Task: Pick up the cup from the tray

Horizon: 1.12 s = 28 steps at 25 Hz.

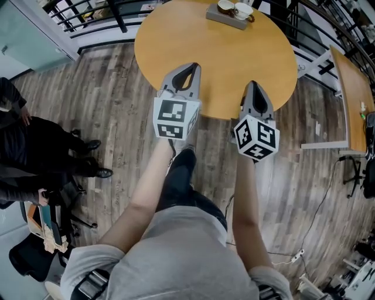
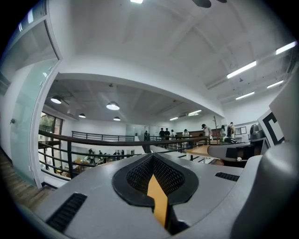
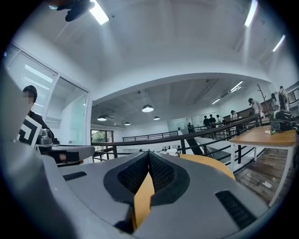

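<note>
A grey tray lies at the far edge of the round wooden table. On it stand two white cups, one beside the other, which has a brown handle. My left gripper and right gripper hover side by side over the table's near edge, well short of the tray, both pointing level toward it. Each has its jaws shut with nothing between them, as seen for the left gripper and the right gripper. In the right gripper view a cup shows small, just past the jaw tips.
A black railing runs behind the table. A second wooden table stands at the right. A person in dark clothes sits at the left. A cable and power strip lie on the wooden floor at the lower right.
</note>
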Tool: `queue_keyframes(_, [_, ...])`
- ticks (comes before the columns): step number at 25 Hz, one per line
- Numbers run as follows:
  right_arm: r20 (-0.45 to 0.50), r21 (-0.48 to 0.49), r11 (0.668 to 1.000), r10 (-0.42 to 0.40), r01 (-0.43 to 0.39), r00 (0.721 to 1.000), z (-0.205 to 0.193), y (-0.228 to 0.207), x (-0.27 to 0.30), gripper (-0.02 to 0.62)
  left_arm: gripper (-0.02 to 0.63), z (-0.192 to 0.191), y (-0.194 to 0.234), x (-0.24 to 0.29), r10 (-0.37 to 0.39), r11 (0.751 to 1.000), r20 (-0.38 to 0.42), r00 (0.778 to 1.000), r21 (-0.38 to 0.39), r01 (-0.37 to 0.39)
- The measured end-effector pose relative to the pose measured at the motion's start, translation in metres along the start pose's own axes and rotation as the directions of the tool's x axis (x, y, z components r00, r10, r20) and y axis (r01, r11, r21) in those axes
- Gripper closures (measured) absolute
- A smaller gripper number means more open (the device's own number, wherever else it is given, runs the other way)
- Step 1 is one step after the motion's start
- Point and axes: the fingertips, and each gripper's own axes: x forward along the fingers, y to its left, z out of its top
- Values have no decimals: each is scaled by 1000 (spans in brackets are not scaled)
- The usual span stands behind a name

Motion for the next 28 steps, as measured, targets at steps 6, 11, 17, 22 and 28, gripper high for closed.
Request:
queue_keyframes(6, [-8,2,1000,-10,10,1000,0,-5,56,589,600,-2,31,50,-5,1000,-11,1000,-11,4])
queue_keyframes(11, [-11,1,1000,-29,29,1000,4,-14,97,589,600,2,50,91,-24,1000,-8,1000,-13,24])
queue_keyframes(17, [-16,-5,999,-46,46,999,5,-23,135,589,600,3,64,131,-53,998,-9,999,-17,52])
queue_keyframes(22, [-26,-11,998,-59,58,998,6,-32,158,589,600,-1,71,155,-70,997,-23,997,-22,69])
queue_keyframes(28, [-45,-10,998,-66,65,997,-1,-53,181,589,600,-7,73,184,-71,997,-34,997,-31,70])
